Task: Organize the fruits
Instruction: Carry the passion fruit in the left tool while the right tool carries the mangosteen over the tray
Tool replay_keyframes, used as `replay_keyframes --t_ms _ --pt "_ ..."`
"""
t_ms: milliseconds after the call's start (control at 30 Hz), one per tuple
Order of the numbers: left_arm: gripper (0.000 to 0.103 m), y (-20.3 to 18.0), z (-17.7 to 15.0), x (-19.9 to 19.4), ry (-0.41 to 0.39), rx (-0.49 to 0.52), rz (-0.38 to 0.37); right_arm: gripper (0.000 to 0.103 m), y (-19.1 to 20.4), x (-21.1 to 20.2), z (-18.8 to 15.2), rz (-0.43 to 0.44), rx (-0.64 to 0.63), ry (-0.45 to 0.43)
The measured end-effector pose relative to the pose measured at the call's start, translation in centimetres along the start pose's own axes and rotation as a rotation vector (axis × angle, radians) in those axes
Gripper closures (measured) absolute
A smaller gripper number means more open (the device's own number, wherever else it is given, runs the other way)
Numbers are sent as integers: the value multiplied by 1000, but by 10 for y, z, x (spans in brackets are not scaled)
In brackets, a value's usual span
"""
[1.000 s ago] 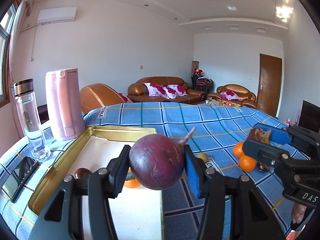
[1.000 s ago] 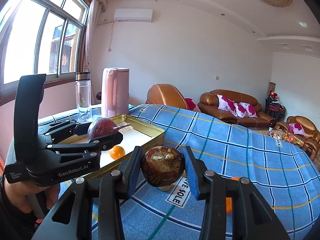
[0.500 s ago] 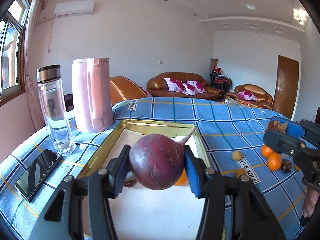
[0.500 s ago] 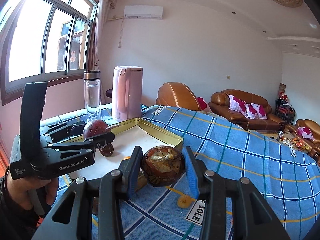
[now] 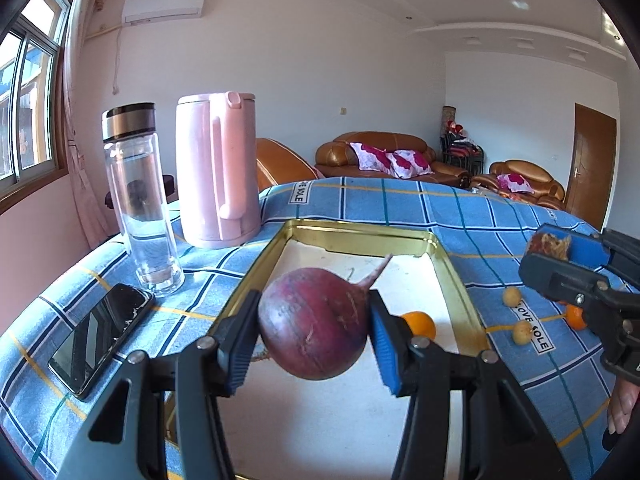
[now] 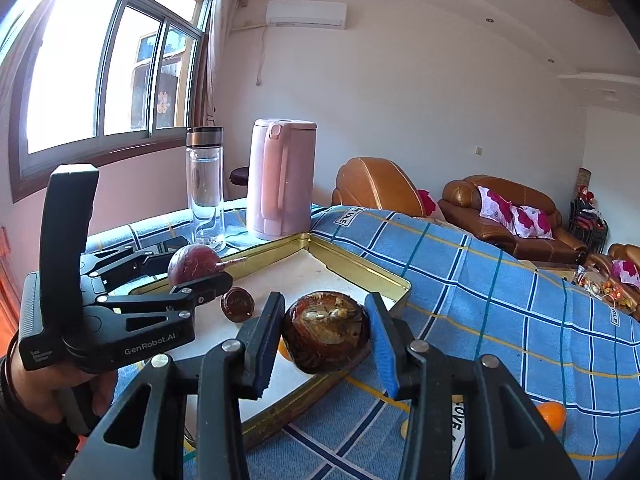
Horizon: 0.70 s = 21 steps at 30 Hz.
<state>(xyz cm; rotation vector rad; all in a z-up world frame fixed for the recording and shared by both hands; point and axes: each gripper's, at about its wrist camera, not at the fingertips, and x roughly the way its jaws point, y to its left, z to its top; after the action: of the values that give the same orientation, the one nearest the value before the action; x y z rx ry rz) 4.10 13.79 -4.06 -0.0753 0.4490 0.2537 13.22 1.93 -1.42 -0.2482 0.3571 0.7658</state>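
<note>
My left gripper (image 5: 312,334) is shut on a round purple-red fruit (image 5: 316,320) with a pointed stem, held above the gold-rimmed tray (image 5: 456,276). In the right wrist view that left gripper (image 6: 200,276) and its fruit (image 6: 192,264) hang over the tray's left part. My right gripper (image 6: 324,336) is shut on a brown, shrivelled round fruit (image 6: 326,330) above the tray's near edge (image 6: 328,380); from the left wrist it appears at the right (image 5: 560,256). An orange (image 5: 420,322) and another brown fruit (image 6: 238,304) lie in the tray.
A pink kettle (image 5: 218,176), a glass bottle (image 5: 138,196) and a phone (image 5: 100,336) stand left of the tray on the blue checked cloth (image 6: 500,280). Two small yellow fruits (image 5: 512,296) and oranges (image 6: 554,416) lie on the cloth right of the tray. A hand (image 6: 48,384) grips the left tool.
Both grippers have swung left toward the tray, each still holding its fruit; the left one now hangs over the tray's white floor and the right one over its near edge.
</note>
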Motion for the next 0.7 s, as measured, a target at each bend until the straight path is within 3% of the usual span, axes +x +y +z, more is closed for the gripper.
replay_keyframes --t_ms 700 --pt "50 15 -8 15 74 26 62 59 28 37 -8 58 -46 86"
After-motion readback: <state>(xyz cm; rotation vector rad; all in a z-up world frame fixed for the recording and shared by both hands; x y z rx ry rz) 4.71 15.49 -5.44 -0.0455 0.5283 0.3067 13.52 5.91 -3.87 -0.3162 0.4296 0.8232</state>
